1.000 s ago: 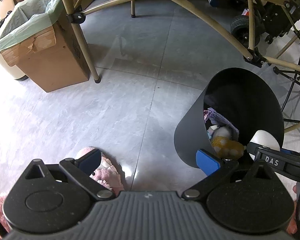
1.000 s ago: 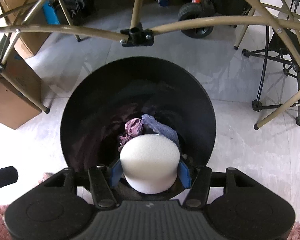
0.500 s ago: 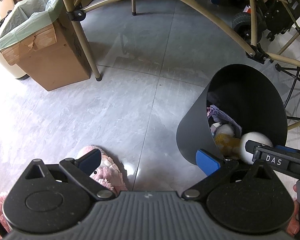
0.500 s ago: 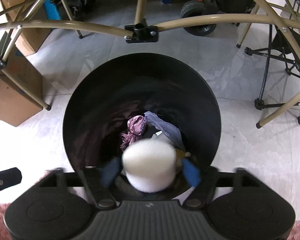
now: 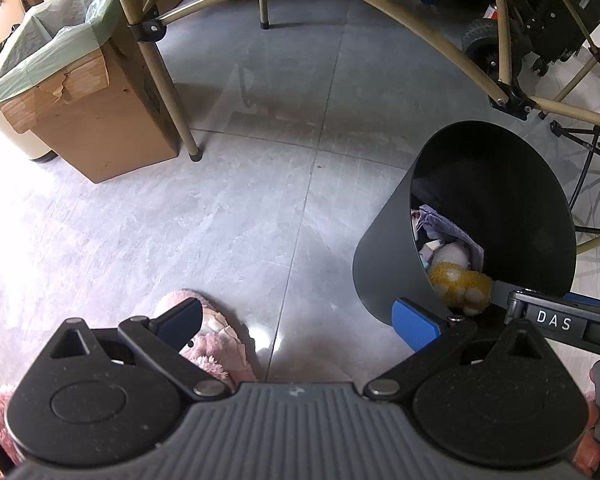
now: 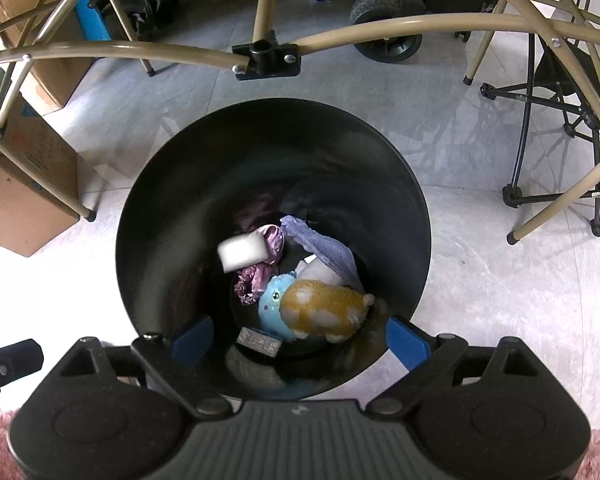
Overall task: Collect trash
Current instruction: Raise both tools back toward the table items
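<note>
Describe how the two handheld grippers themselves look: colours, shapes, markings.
Both match. The left gripper and right gripper each have a grey ribbed body, matte black round housings on either side, black linkage arms with silver pivot pins, and blue finger pads. In the left wrist view, the right gripper's black side bar carries white "DAS" lettering.

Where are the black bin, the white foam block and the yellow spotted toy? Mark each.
black bin point(image 6: 400, 200), right wrist view, inner wall.
white foam block point(image 6: 242, 251), right wrist view, blurred top face.
yellow spotted toy point(image 6: 324, 308), right wrist view, its back.
</note>
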A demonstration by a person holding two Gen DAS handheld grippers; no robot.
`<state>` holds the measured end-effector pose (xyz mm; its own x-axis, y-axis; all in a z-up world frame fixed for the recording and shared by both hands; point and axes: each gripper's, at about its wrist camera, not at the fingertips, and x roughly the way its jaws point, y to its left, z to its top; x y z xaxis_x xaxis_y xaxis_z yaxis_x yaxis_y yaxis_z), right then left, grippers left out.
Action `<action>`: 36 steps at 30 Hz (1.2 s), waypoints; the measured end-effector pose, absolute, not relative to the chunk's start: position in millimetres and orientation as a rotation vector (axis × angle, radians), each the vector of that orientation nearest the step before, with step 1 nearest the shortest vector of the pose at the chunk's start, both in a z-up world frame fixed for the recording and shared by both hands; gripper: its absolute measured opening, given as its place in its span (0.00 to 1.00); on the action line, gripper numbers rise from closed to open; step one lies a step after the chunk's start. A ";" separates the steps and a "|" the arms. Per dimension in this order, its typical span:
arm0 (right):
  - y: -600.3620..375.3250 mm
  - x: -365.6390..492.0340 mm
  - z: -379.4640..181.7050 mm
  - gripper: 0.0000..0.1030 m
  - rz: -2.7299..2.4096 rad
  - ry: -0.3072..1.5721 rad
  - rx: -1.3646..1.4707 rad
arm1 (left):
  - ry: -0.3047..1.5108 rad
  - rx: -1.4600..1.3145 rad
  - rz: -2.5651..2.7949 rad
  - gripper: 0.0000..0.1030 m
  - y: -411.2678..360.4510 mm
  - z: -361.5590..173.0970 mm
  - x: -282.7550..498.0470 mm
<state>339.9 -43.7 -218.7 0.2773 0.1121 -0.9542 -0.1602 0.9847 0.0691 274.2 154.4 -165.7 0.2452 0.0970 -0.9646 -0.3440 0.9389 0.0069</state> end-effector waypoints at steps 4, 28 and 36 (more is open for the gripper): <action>-44.4 339.4 -217.8 0.91 0.184 1.275 -0.042 | 1.292 -0.222 0.305 1.00 154.3 -166.0 275.0; -58.3 331.8 -189.7 0.91 0.229 1.186 0.010 | 1.240 -0.215 0.284 1.00 148.8 -156.1 274.8; -81.8 323.7 -150.2 0.91 0.261 1.063 0.063 | 1.130 -0.196 0.276 1.00 139.6 -140.5 271.8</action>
